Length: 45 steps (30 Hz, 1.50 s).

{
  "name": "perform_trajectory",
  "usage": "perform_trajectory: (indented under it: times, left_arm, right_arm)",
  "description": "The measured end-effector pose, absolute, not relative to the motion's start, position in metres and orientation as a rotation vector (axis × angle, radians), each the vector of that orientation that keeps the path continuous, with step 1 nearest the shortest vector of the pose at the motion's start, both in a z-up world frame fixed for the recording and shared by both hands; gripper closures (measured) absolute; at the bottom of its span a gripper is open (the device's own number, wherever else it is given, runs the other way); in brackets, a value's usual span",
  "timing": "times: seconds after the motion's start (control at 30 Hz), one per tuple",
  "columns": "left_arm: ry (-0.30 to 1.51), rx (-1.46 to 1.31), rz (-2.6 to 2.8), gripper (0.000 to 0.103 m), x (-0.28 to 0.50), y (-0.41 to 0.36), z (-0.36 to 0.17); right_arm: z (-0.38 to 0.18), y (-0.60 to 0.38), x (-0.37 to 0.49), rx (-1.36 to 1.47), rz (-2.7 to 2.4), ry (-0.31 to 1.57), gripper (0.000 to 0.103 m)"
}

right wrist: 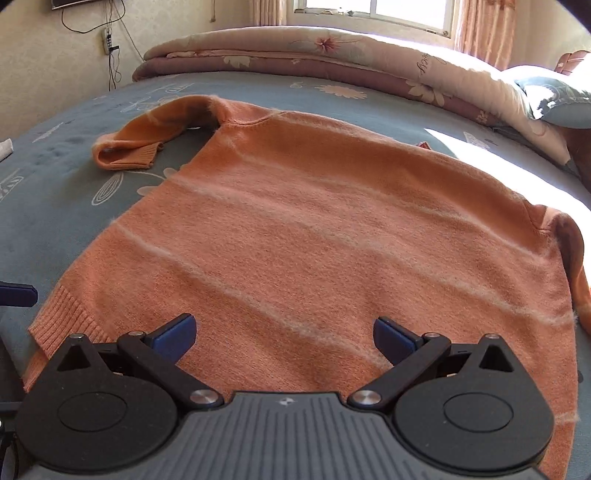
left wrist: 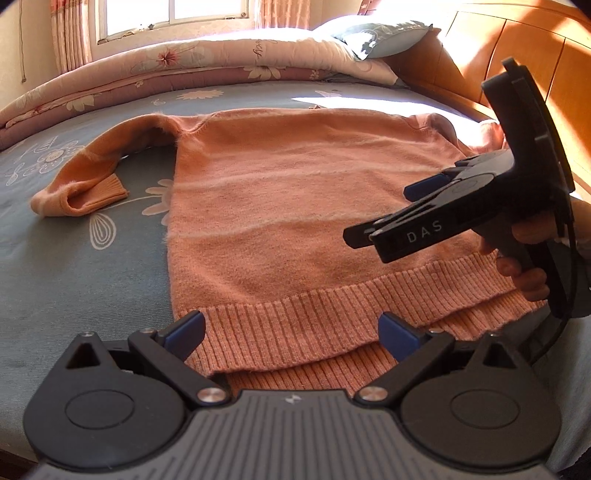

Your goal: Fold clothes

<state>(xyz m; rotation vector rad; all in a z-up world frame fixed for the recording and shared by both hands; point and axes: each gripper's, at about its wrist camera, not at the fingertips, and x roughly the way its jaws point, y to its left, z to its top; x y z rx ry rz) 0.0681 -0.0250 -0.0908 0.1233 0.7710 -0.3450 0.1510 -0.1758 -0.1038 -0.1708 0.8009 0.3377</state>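
Flat on a blue floral bedsheet [left wrist: 55,266]: fuzzy orange knit sweater with pale stripes [left wrist: 280,221], one sleeve [left wrist: 92,177] splayed left. Soft, light, floppy, likely clingy; best pinched at ribbed hem [left wrist: 295,317] or cuff. Left gripper [left wrist: 291,332] spread wide over hem, holding nothing. Right gripper [right wrist: 284,336] likewise wide apart above body, unladen.

I am over a bed [left wrist: 74,258] with a blue-grey flowered sheet. Behind the bed a rolled floral quilt [left wrist: 207,70] lies under a window [left wrist: 173,14] with pink curtains [right wrist: 484,26]. A pillow [left wrist: 380,37] rests by the wooden headboard [left wrist: 517,55]. Sunlight strikes the bed near the headboard. Cables [right wrist: 110,48] hang on the beige wall [right wrist: 44,74].
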Motion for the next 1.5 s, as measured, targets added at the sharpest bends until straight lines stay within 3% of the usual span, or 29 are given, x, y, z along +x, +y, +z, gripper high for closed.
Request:
perform_trajectory:
  times: [0.27, 0.4, 0.6, 0.87, 1.07, 1.3, 1.5]
  left_arm:
    - [0.788, 0.131, -0.374, 0.004, 0.07, -0.031, -0.096]
    - [0.784, 0.146, -0.397, 0.004, 0.072, -0.043, -0.097]
    - [0.784, 0.193, -0.42, 0.004, 0.07, -0.06, -0.096]
    - [0.806, 0.194, -0.392, 0.004, 0.076, -0.057, -0.099]
    - [0.81, 0.18, -0.402, 0.004, 0.084, -0.06, -0.103]
    - [0.783, 0.233, -0.429, 0.004, 0.076, -0.073, -0.098]
    - [0.783, 0.235, -0.426, 0.004, 0.069, -0.071, -0.097]
  right_arm:
    - [-0.11, -0.218, 0.113, -0.145, 0.345, 0.857, 0.0]
    - [-0.094, -0.277, 0.098, -0.014, 0.28, 0.784, 0.0]
    - [-0.094, -0.341, 0.139, 0.249, 0.183, 0.727, 0.0]
    - [-0.118, -0.359, 0.191, 0.237, 0.111, 0.752, 0.0]
    - [-0.106, -0.381, 0.168, 0.208, 0.05, 0.764, 0.0]
    - [-0.112, -0.353, 0.126, 0.464, 0.271, 0.846, 0.0]
    - [-0.112, -0.389, 0.087, 0.385, 0.078, 0.801, 0.001]
